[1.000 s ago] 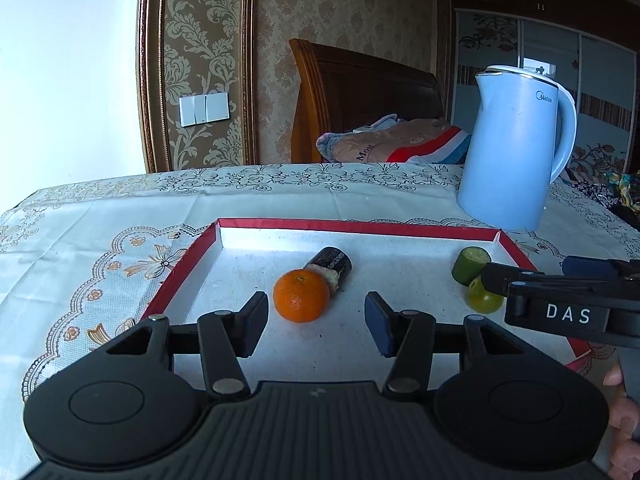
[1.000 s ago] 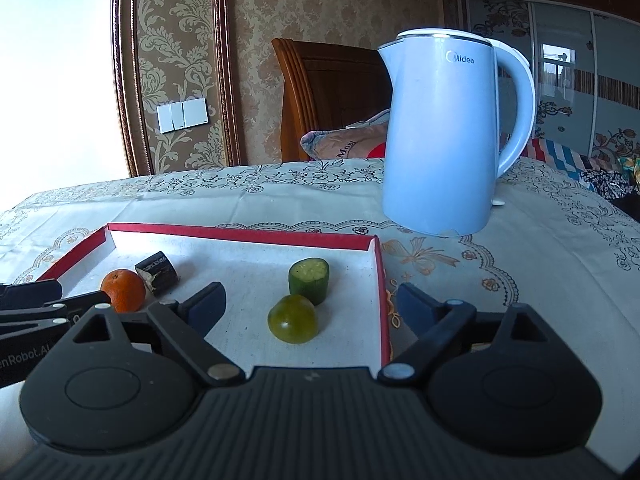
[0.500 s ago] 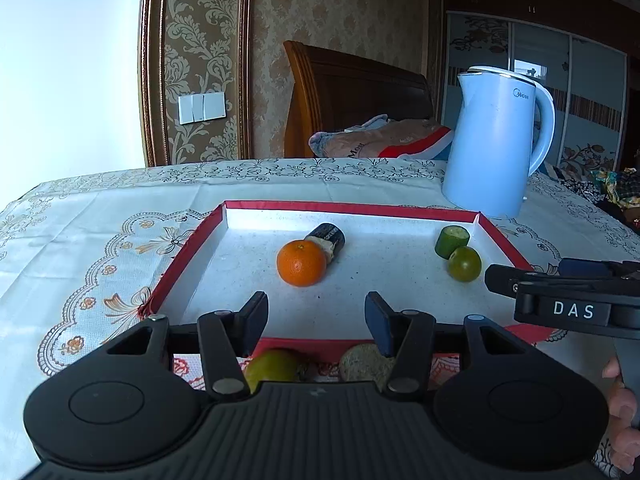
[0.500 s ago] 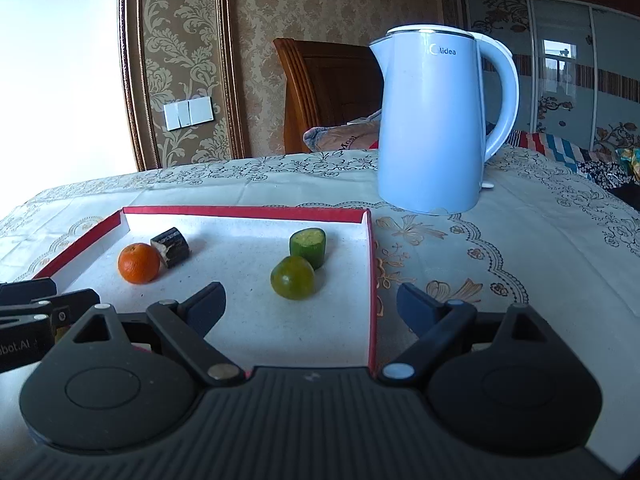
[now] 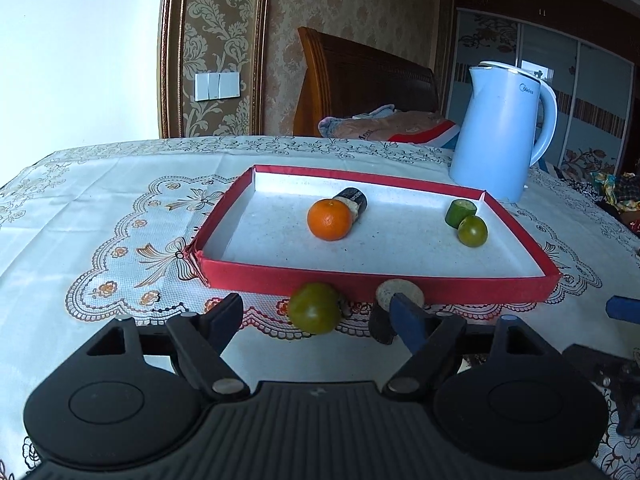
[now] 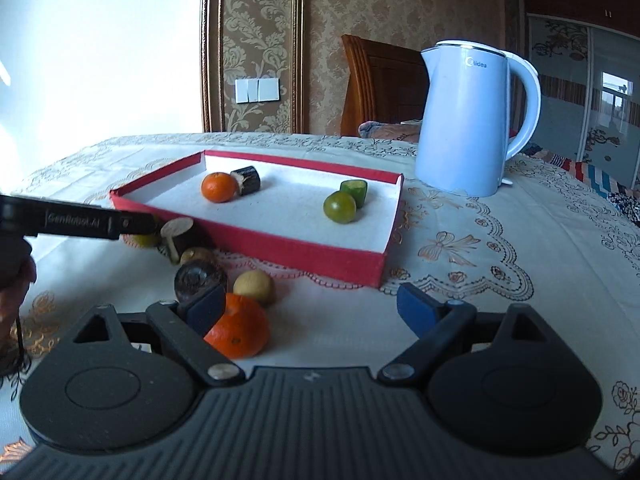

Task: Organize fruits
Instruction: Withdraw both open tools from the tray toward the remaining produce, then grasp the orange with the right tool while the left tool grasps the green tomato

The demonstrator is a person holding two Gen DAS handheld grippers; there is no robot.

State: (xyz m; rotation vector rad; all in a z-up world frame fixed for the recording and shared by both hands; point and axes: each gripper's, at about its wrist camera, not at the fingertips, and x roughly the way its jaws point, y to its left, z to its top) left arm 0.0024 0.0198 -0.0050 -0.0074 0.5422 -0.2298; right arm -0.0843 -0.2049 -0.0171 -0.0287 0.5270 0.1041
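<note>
A red tray (image 5: pixel 360 280) with a white floor holds an orange (image 5: pixel 330 219), a dark cut piece (image 5: pixel 354 202), a green cucumber chunk (image 5: pixel 460 212) and a green citrus (image 5: pixel 473 231). On the cloth before the tray's near wall lie a green fruit (image 5: pixel 314 308) and a dark piece with a pale cut face (image 5: pixel 400 294). My left gripper (image 5: pixel 316 320) is opening, and the green fruit sits between its fingers untouched. My right gripper (image 6: pixel 312 308) is open over bare cloth, with a loose orange (image 6: pixel 240 332) beside its left finger (image 6: pixel 206 306).
A pale blue kettle (image 6: pixel 464 120) stands behind the tray's right corner. More loose pieces lie near the right gripper: a yellowish fruit (image 6: pixel 254 287) and a dark round piece (image 6: pixel 198 280). A hand (image 6: pixel 12 292) shows at the left edge.
Both grippers have drawn back from over the tray to the cloth in front of it. Loose fruit there has come into view. The left jaws have spread wider.
</note>
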